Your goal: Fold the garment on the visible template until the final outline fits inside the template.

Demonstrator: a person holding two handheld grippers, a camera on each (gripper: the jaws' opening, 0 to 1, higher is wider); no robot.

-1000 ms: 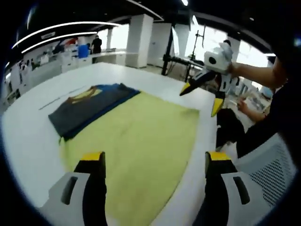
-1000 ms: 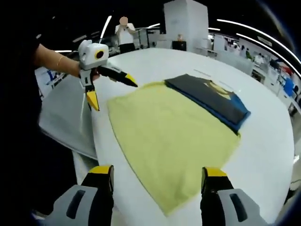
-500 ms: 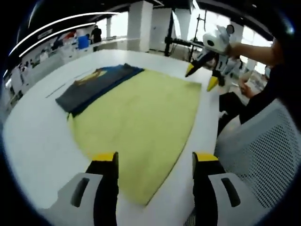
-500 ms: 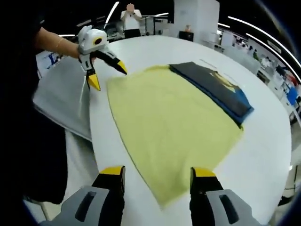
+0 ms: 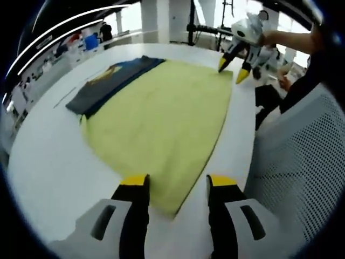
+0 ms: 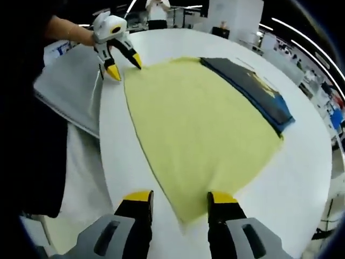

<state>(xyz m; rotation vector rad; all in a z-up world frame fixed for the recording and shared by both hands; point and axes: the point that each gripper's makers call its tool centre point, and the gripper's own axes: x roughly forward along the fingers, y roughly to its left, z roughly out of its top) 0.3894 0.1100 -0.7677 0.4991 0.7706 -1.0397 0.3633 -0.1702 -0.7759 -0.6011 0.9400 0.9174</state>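
A large yellow-green cloth (image 5: pixel 161 113) (image 6: pixel 199 124) lies flat on the white table (image 5: pixel 48 156). A folded dark grey and blue garment (image 5: pixel 110 83) (image 6: pixel 253 89) rests along its far edge. In the left gripper view, my left gripper (image 5: pixel 178 183) is open, its jaws straddling the cloth's near corner. My right gripper (image 5: pixel 232 70) hangs open at the far corner. In the right gripper view, my right gripper (image 6: pixel 179 198) stands open astride the nearest corner, and the left gripper (image 6: pixel 125 67) is open at the other corner. Nothing is held.
A grey mesh chair (image 5: pixel 302 162) (image 6: pixel 70 91) stands against the table edge beside the cloth. A person's forearm (image 5: pixel 285 40) holds the far gripper. A person (image 6: pixel 156 8) stands beyond the table. Bare white tabletop (image 6: pixel 302 178) surrounds the cloth.
Both cameras have dropped lower and nearer to the cloth's corners. The jaws of each gripper have narrowed but stay open. The cloth and the folded garment have not moved.
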